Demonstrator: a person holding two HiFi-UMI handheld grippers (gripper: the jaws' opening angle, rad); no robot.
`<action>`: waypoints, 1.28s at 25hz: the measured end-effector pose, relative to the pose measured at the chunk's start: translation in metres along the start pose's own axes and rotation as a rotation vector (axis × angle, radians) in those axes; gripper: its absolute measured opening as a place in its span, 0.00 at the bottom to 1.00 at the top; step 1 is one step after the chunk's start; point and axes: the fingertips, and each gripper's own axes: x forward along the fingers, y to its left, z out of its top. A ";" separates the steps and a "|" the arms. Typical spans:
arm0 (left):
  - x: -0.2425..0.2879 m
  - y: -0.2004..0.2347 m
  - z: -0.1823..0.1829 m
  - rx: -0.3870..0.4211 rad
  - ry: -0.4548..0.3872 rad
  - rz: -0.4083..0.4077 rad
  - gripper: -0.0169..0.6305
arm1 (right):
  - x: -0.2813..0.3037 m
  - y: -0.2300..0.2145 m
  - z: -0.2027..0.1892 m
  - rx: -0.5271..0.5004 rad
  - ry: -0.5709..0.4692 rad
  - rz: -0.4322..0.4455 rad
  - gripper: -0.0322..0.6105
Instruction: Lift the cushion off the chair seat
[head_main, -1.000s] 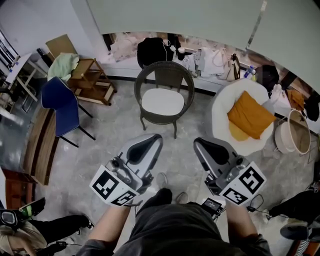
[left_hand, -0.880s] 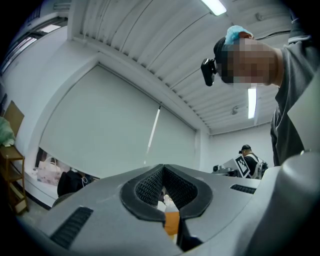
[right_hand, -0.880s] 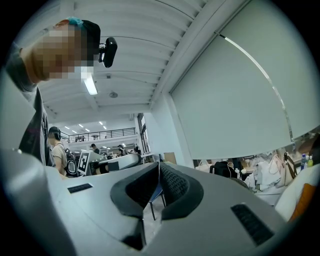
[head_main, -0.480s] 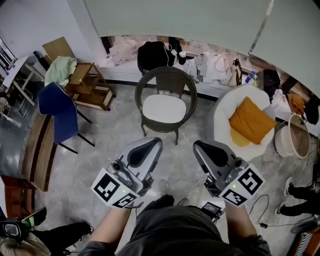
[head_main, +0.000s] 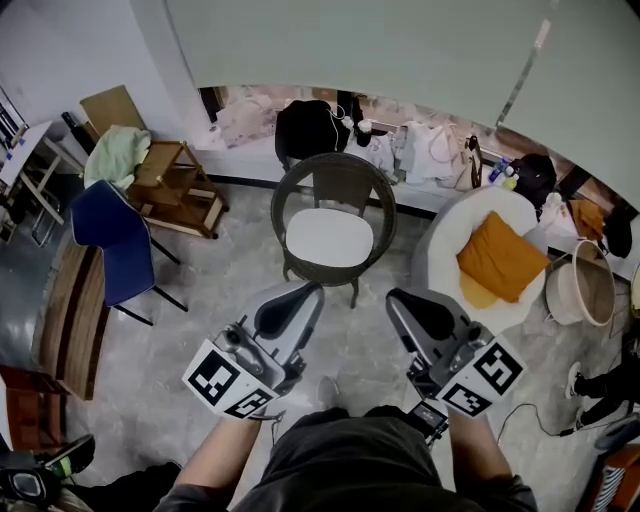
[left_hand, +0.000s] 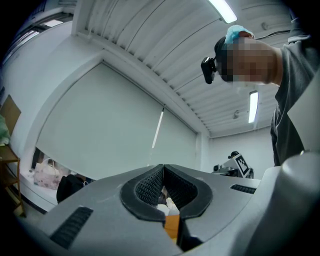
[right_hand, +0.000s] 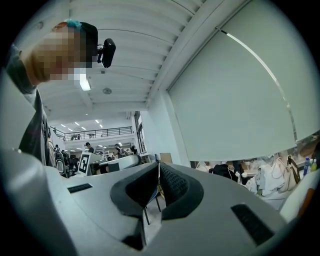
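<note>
A white cushion (head_main: 329, 237) lies flat on the seat of a dark wicker chair (head_main: 333, 172) at the middle of the head view. My left gripper (head_main: 305, 291) is below the chair, shut and empty, its tip short of the chair's front legs. My right gripper (head_main: 399, 298) is beside it, also shut with nothing held. In the left gripper view the left gripper (left_hand: 163, 171) has its black pads meeting at the tip. The right gripper view shows the right gripper (right_hand: 158, 167) likewise closed. The chair is hidden behind the jaws in both gripper views.
A white round chair (head_main: 440, 229) with an orange cushion (head_main: 499, 257) stands right of the wicker chair, a basket (head_main: 578, 284) further right. A blue chair (head_main: 112, 240) and a wooden rack (head_main: 175, 183) stand at left. Bags (head_main: 310, 127) line the back wall.
The wicker chair has shifted lower and grown slightly in the head view as I moved toward it. Both grippers stayed shut, side by side.
</note>
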 end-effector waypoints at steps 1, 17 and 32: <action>0.001 0.004 0.001 0.002 0.000 -0.003 0.04 | 0.004 -0.002 0.000 0.000 0.000 -0.002 0.07; 0.049 0.061 -0.023 -0.023 0.048 -0.002 0.04 | 0.046 -0.066 -0.014 0.049 0.020 -0.010 0.07; 0.147 0.135 -0.044 -0.020 0.067 0.072 0.04 | 0.105 -0.182 -0.008 0.070 0.048 0.069 0.07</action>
